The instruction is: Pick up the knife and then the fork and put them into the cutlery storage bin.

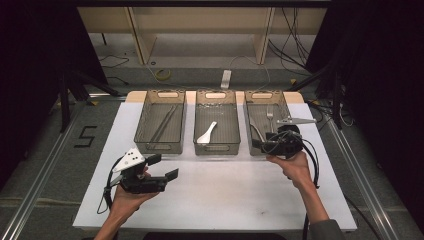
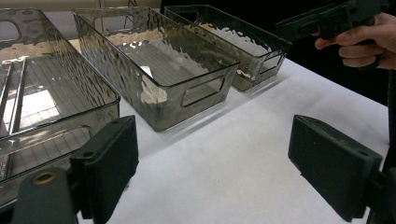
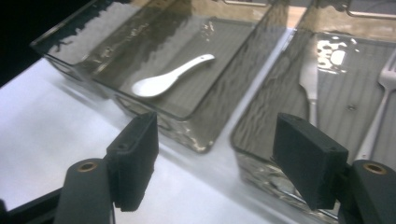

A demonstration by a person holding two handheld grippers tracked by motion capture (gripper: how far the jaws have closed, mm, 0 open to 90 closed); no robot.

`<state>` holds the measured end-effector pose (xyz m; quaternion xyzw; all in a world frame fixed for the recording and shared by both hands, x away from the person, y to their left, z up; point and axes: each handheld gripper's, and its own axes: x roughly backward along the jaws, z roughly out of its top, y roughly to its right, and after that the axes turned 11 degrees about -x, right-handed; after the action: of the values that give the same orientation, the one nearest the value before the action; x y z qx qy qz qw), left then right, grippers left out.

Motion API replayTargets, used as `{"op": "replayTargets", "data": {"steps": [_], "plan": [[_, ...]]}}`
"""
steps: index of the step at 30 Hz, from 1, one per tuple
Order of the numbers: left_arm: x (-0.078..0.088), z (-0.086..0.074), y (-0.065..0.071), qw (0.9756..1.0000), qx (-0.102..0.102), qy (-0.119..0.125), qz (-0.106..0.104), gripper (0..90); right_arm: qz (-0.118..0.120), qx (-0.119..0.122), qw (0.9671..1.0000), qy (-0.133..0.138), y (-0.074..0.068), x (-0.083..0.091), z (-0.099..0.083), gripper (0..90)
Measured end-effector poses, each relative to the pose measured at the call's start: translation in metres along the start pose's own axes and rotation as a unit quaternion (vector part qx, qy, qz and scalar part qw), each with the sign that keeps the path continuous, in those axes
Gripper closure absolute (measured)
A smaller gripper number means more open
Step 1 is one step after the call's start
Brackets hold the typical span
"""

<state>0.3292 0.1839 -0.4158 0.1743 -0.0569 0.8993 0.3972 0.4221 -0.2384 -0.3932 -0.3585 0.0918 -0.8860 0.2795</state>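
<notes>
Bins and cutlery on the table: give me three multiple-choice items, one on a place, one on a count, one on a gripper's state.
1. Where does the white spoon lie?
A. left bin
B. middle bin
C. on the table

2. How many bins stand in the row?
A. two
B. three
C. four

3. How do the right gripper's jaws stand?
A. open, nothing between them
B. shut on a fork
C. shut on the spoon

Key: 1 B, the spoon rests inside the middle bin; 2 B, three side by side; 3 A, the pads stand apart over the bins' near walls.
</notes>
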Motion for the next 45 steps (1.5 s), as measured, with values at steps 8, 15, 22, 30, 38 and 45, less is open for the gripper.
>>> {"op": "replayTargets", "data": {"steps": [8, 15, 22, 30, 38, 45], "plan": [[0.000, 0.000, 0.000, 1.0000, 0.000, 0.000, -0.001, 15.6, 0.008, 0.020, 0.9997, 0.013, -0.007, 0.001, -0.017, 30.1], [-0.001, 0.000, 0.000, 1.0000, -0.001, 0.000, -0.002, 15.6, 0.025, 0.024, 0.9990, 0.028, -0.011, 0.007, -0.031, 28.4], [-0.002, 0.000, 0.000, 1.0000, 0.000, -0.002, -0.004, 15.6, 0.045, 0.031, 0.9976, 0.042, -0.019, 0.014, -0.042, 26.6], [-0.003, 0.001, 0.002, 1.0000, -0.003, -0.005, -0.007, 15.5, 0.061, 0.030, 0.9965, 0.050, -0.025, 0.018, -0.060, 24.9], [-0.003, 0.001, 0.002, 0.9999, -0.002, -0.002, -0.013, 15.4, 0.060, 0.035, 0.9956, 0.063, -0.028, 0.029, -0.073, 23.6], [-0.004, 0.001, 0.003, 0.9999, -0.005, -0.005, -0.015, 15.5, 0.065, 0.032, 0.9953, 0.064, -0.029, 0.032, -0.083, 23.1]]}}
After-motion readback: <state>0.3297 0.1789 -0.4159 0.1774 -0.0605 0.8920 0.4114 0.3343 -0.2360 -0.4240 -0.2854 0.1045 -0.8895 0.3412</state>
